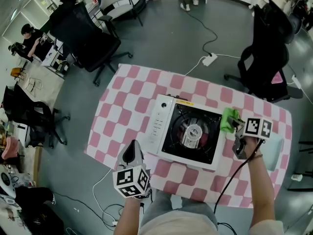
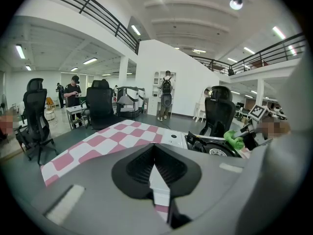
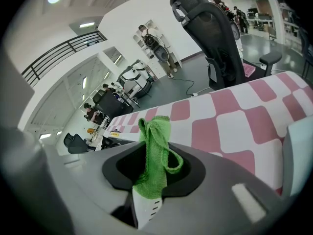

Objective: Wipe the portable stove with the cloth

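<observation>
The portable stove [image 1: 160,121] is white with a black top and a round burner, and it sits in the middle of a pink-and-white checked table [image 1: 127,102]. A green cloth [image 1: 228,119] hangs at the stove's right edge, and my right gripper [image 1: 234,125] is shut on it. In the right gripper view the cloth [image 3: 155,146] sticks up folded from between the jaws of that gripper [image 3: 149,190]. My left gripper [image 1: 132,153] hovers at the table's near edge, left of the stove, shut and holding nothing. Its own view, from the left gripper [image 2: 156,173], shows the stove [image 2: 210,148] and cloth [image 2: 234,138] ahead to the right.
A black office chair [image 1: 266,62] stands behind the table's far right corner, another [image 1: 85,38] off its far left. A power strip [image 1: 210,59] and cables lie on the floor. A pale tray-like object [image 1: 275,146] lies at the table's right end. People sit at desks far left.
</observation>
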